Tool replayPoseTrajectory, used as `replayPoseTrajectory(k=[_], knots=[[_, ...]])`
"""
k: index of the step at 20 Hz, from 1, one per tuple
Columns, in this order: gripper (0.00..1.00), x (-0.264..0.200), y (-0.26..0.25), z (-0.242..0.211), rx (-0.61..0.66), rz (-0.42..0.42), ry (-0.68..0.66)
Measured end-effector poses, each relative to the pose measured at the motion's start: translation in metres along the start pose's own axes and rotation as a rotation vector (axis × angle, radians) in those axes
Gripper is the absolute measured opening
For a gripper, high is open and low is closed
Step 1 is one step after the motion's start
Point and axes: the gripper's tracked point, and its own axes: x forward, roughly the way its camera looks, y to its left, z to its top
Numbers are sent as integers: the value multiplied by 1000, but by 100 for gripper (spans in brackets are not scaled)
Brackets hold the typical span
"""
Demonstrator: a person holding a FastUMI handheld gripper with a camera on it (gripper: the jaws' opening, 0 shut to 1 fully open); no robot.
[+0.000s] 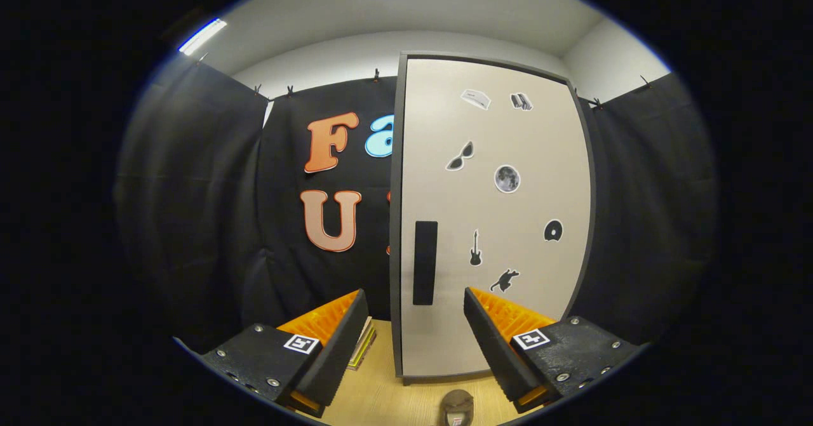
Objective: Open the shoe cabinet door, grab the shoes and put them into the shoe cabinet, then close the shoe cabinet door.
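Note:
The shoe cabinet (495, 223) stands upright on a wooden tabletop, its pale door (508, 299) shut and dotted with small stickers. A dark vertical handle (425, 262) sits near the door's left edge. My gripper (416, 331) is open with nothing between its fingers; the handle lies just ahead, in line with the gap between them. One shoe (457, 407), brownish with a light tag, lies on the table below the fingers, in front of the cabinet.
A small stack of books or flat items (363, 346) lies on the wooden table (387, 394) left of the cabinet, partly behind the left finger. Black cloth walls close the booth behind and on both sides.

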Motion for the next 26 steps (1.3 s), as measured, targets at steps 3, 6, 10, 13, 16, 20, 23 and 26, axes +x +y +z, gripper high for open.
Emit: replayPoseTrajectory(k=[3,6,10,13,16,20,23,26], knots=[[95,28,0,-3,-1,1,7],[95,54,-1,-9,-10,1,19],[95,90,-4,-14,-16,-4,25],[93,110,-5,-18,9,3,22],[91,127,-2,-18,18,12,21],[60,136,-6,-25,-16,-12,39],[39,137,-9,-25,19,-8,30],[36,135,-10,-25,35,6,27]])
